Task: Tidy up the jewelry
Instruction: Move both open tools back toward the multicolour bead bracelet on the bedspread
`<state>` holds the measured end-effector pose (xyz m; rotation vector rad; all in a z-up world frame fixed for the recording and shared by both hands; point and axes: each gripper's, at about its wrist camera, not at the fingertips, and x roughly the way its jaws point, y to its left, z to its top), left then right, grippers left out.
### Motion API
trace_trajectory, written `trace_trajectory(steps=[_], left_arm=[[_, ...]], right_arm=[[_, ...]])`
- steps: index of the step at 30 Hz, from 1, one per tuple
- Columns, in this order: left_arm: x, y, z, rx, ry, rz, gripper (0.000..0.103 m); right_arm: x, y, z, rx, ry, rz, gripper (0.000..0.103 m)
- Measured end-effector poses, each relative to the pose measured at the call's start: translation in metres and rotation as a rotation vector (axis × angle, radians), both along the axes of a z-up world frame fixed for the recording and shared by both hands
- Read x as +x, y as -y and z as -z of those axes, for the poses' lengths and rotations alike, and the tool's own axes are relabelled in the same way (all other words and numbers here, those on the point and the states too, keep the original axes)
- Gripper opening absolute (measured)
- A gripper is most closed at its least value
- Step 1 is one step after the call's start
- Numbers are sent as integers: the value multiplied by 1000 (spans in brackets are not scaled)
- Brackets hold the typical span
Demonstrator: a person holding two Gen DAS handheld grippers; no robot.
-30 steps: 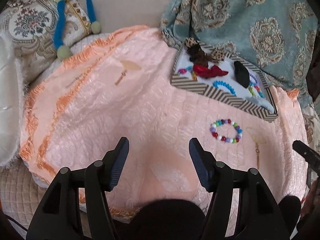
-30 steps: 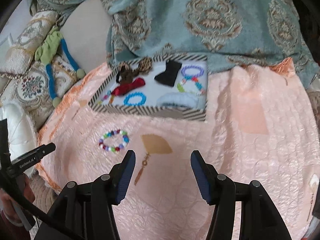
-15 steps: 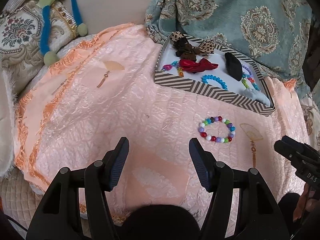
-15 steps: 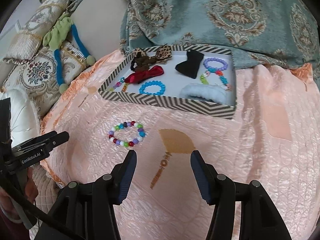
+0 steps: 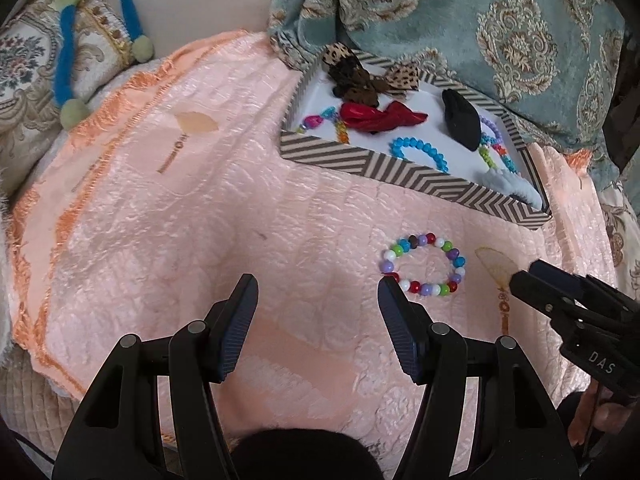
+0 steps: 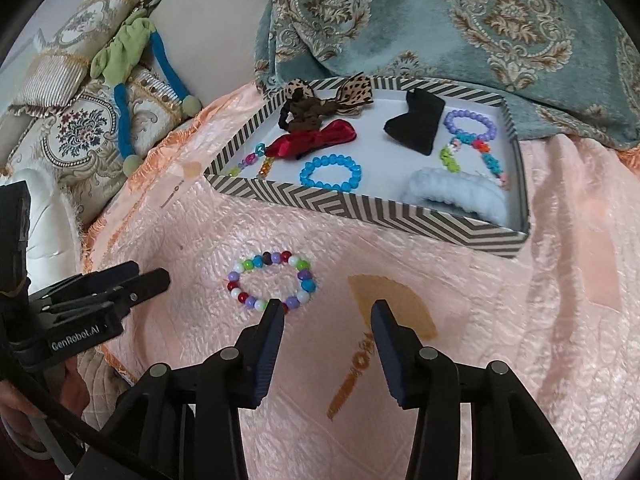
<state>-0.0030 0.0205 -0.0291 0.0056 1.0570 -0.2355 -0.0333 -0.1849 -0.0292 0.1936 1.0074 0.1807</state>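
Observation:
A multicoloured bead bracelet lies flat on the pink quilt, in front of a chevron-striped tray. The tray holds a blue bead bracelet, a purple one, bows and a fluffy scrunchie. My left gripper is open, its right fingertip just short of the loose bracelet. My right gripper has its jaws closing with nothing between them; its left fingertip sits at the bracelet's near edge. Each gripper shows at the edge of the other's view.
A teal patterned blanket is bunched behind the tray. Embroidered cushions and a green-and-blue plush toy lie at the far left. A tan fan print marks the quilt right of the bracelet. A hand holds the left gripper.
Both grippers have moved toward the loose bracelet, which now lies close to their fingertips. The right gripper's jaws have narrowed. The bracelet and tray have not moved.

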Motion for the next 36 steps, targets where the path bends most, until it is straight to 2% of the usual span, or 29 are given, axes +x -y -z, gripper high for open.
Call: trace_trajectory(steps=[10, 27, 36], left_arm=[[16, 22, 19, 15, -53, 54, 62], [32, 23, 32, 14, -93, 56, 62], [37, 29, 37, 33, -89, 58, 62]], right_arm=[[20, -9, 15, -8, -38, -49, 44], [33, -12, 25, -16, -57, -83, 44], [38, -17, 32, -31, -69, -106, 40]])
